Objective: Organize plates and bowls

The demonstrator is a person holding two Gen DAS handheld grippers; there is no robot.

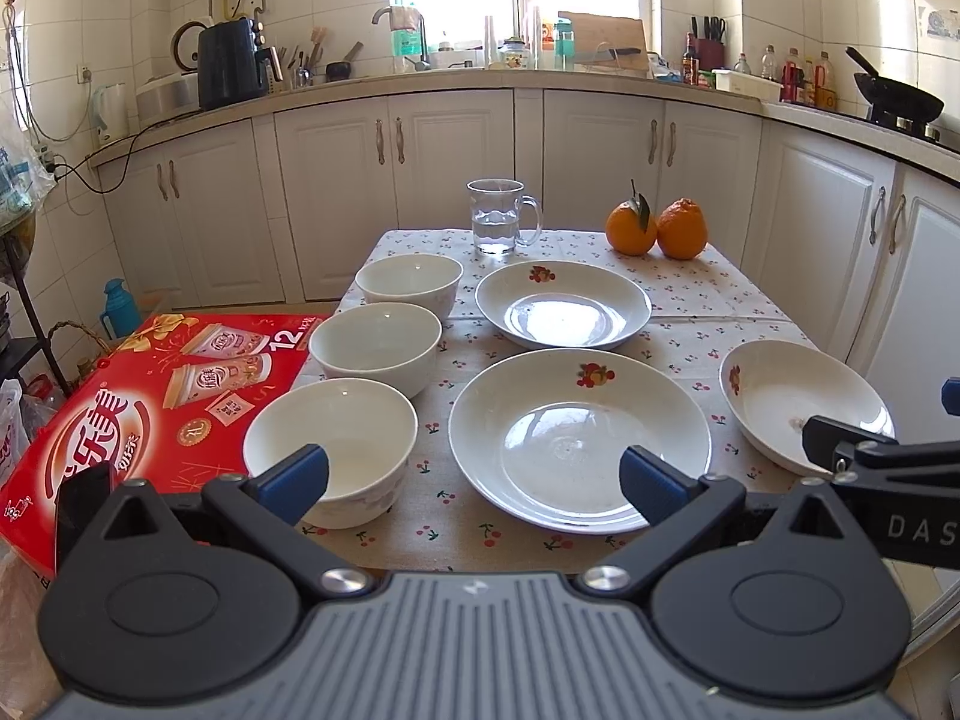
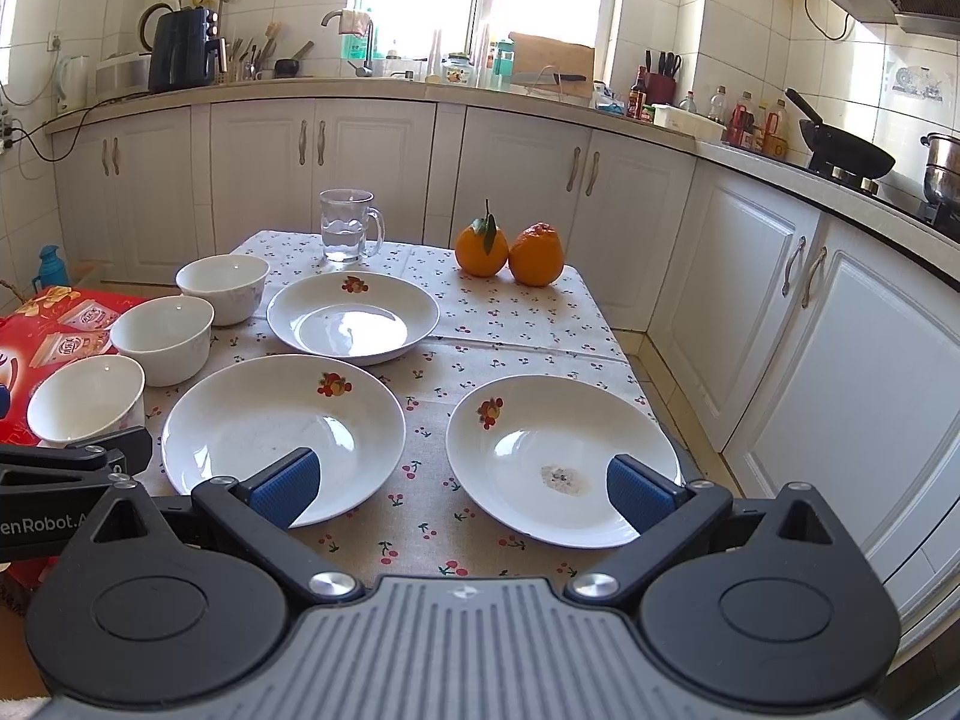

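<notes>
Three white bowls stand in a column at the table's left: near bowl [image 1: 330, 450] [image 2: 87, 399], middle bowl [image 1: 375, 348] [image 2: 162, 336], far bowl [image 1: 409, 283] [image 2: 223, 287]. Three white plates with a fruit motif lie on the cloth: far plate [image 1: 563, 303] [image 2: 353, 317], near middle plate [image 1: 579, 438] [image 2: 282, 429], right plate [image 1: 804, 405] [image 2: 561, 459]. My left gripper [image 1: 474, 480] is open and empty, above the near edge between the near bowl and the middle plate. My right gripper [image 2: 461, 489] is open and empty, between the middle plate and the right plate.
A glass mug of water [image 1: 498, 216] [image 2: 348, 234] and two oranges [image 1: 657, 228] [image 2: 510, 252] stand at the table's far edge. A red carton [image 1: 138, 396] lies left of the table. White cabinets [image 2: 810, 324] run behind and along the right.
</notes>
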